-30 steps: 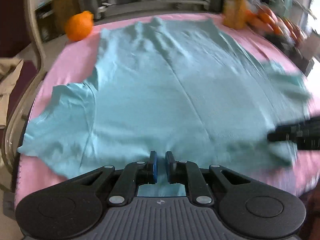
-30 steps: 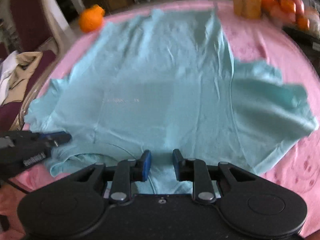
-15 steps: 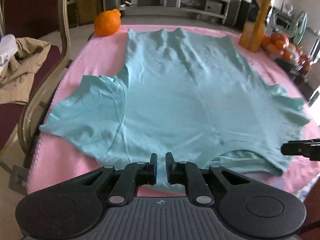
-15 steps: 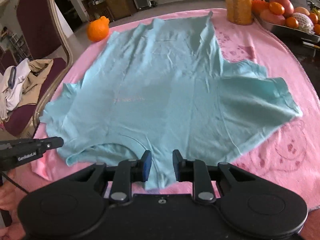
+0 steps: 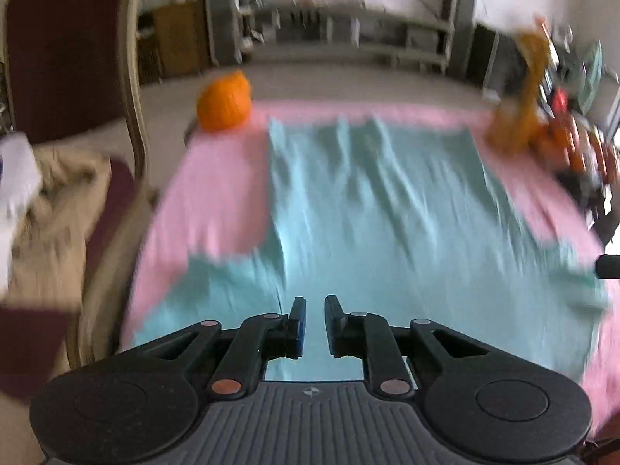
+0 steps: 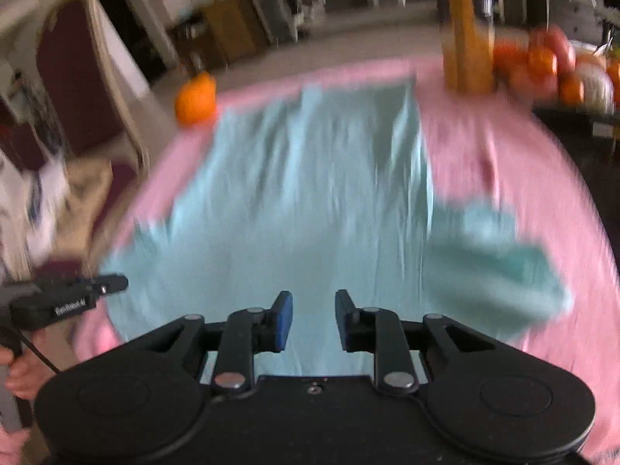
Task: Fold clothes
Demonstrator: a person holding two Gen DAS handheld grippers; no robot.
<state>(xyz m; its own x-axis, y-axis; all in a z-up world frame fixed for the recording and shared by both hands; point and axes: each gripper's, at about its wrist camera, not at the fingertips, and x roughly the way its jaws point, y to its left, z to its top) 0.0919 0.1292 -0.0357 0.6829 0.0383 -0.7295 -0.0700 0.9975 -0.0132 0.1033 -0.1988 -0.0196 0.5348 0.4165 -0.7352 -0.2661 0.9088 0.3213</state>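
A light teal T-shirt (image 5: 379,209) lies spread flat on a pink table cover (image 5: 217,190), collar end toward me; it also shows in the right wrist view (image 6: 310,201). My left gripper (image 5: 312,312) hovers over the shirt's near edge, jaws slightly apart and empty. My right gripper (image 6: 313,310) hovers over the near edge too, jaws apart and empty. The left gripper shows from the side in the right wrist view (image 6: 110,285). Both views are motion-blurred.
An orange (image 5: 223,104) sits at the far left corner of the table. A juice bottle (image 6: 467,46) and a tray of fruit (image 6: 542,66) stand at the far right. A chair (image 5: 128,89) with piled clothes (image 5: 46,209) is on the left.
Both grippers have lifted and tilted up, so the view now reaches farther across the room. The left jaws have opened a little. The shirt lies as before.
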